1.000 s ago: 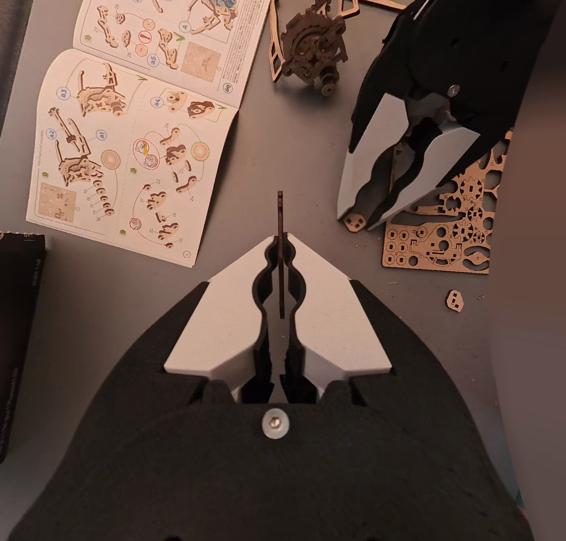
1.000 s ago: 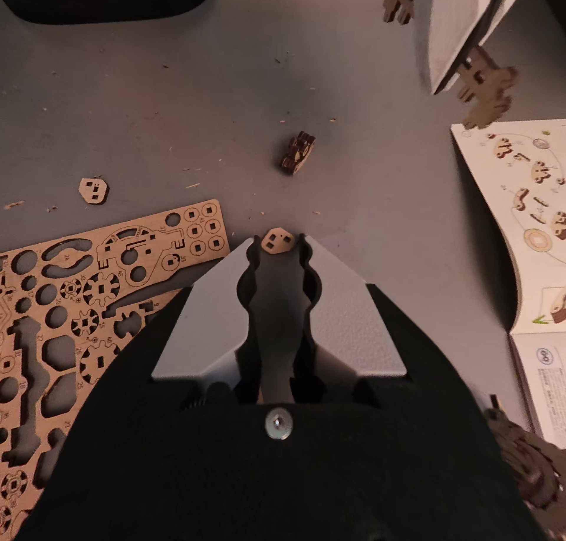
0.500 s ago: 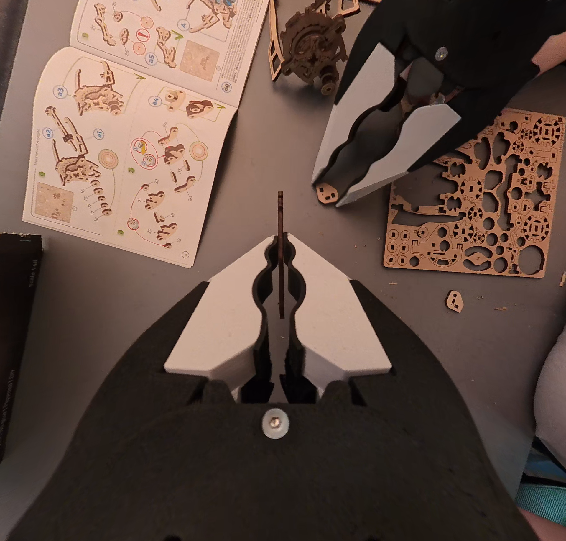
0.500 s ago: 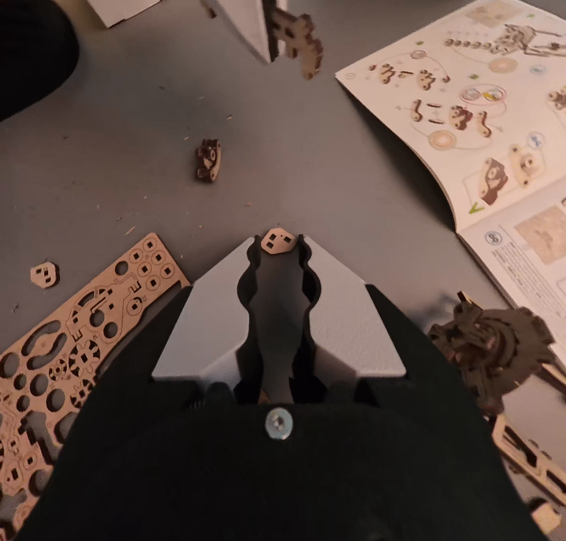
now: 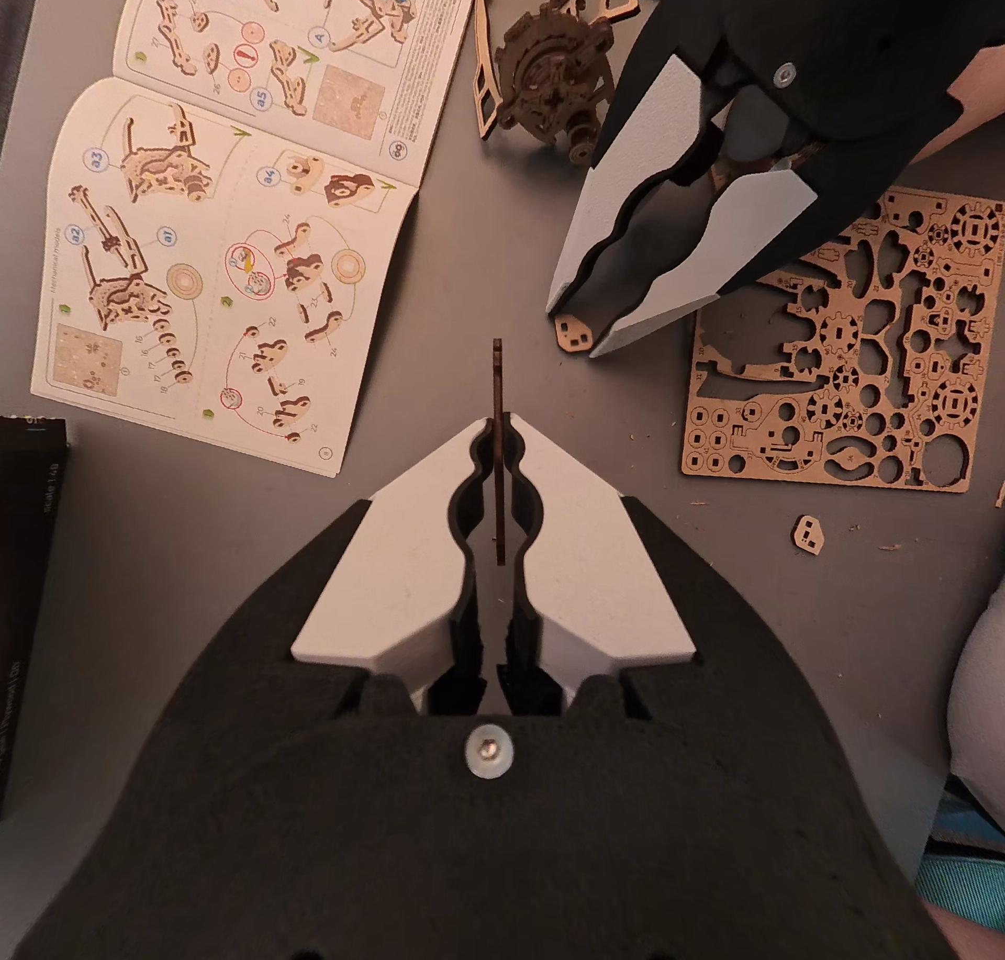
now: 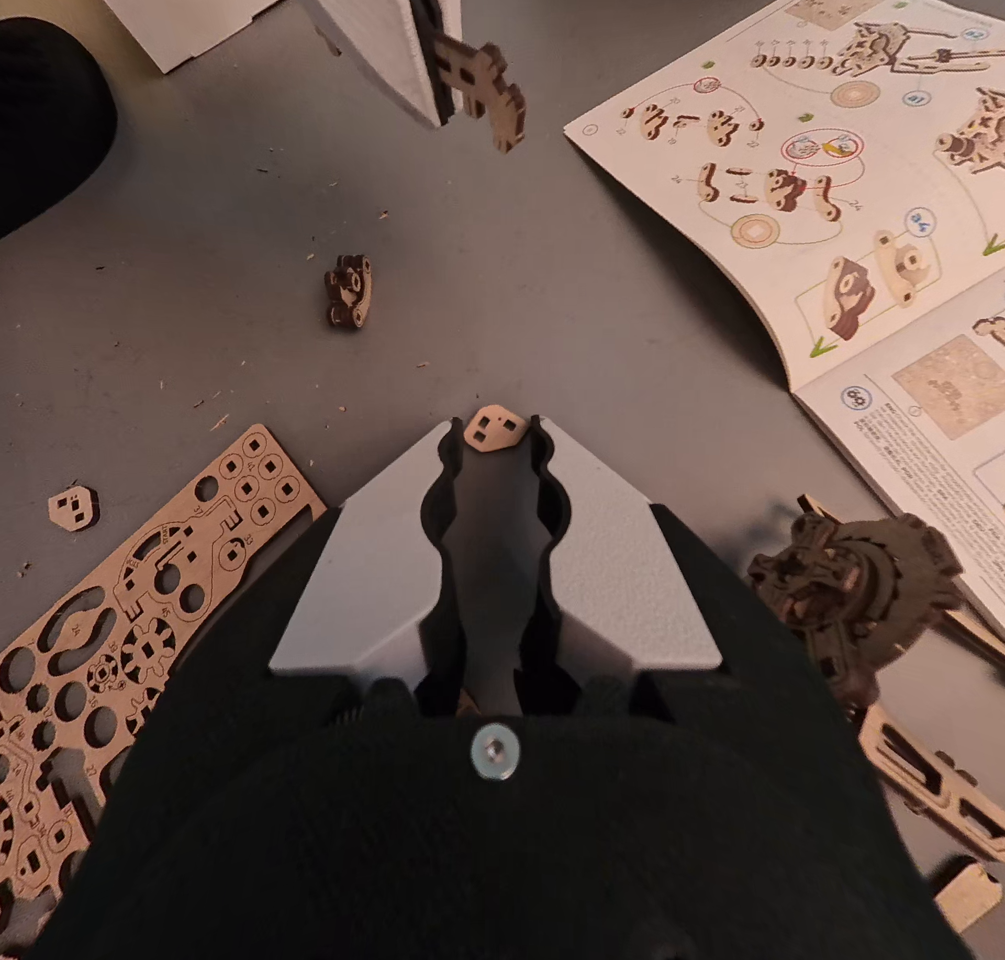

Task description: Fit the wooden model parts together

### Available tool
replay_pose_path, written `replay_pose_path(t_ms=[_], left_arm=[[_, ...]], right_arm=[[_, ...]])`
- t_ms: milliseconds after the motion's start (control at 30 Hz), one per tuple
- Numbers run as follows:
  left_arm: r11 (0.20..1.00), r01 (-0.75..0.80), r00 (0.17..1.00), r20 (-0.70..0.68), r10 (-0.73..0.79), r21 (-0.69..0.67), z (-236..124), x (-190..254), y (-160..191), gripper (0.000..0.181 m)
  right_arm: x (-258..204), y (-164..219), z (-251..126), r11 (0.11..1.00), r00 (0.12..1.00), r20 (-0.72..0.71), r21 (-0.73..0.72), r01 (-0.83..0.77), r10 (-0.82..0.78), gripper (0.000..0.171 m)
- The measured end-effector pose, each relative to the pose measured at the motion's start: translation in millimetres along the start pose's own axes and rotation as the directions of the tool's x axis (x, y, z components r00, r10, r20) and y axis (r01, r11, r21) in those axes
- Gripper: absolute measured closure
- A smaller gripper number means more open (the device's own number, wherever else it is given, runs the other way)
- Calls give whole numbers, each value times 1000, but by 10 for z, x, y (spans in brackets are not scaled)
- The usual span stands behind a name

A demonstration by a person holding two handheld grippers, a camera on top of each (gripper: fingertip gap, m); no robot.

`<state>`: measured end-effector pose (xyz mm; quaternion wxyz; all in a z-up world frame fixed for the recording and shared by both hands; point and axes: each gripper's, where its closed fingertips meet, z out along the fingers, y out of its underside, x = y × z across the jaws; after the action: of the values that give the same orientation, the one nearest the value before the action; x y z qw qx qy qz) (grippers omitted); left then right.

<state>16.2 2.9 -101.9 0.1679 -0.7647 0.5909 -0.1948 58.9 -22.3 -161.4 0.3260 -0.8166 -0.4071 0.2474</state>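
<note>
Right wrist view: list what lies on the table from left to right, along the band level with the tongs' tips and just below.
Small loose wooden piece → punched wooden sheet → small tab pinched in the right tongs → dark gear assembly → instruction booklet.

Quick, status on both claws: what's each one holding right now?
Left claw: closed on a flat dark wooden part, held edge-on.
Right claw: closed on a small pale wooden piece at its tips.
</note>
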Motion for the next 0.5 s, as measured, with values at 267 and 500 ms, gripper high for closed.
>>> replay_pose_path(t_ms=[267, 500], left_arm=[[1000, 0, 1000, 2, 0, -4, 3, -5, 11, 181], [1000, 3, 1000, 5, -3, 0, -19, -18, 14, 181]], right_arm=[[-10, -10, -59, 997, 997, 1, 5, 83, -83, 135], [-50, -73, -134, 976, 976, -23, 24, 215, -214, 119]])
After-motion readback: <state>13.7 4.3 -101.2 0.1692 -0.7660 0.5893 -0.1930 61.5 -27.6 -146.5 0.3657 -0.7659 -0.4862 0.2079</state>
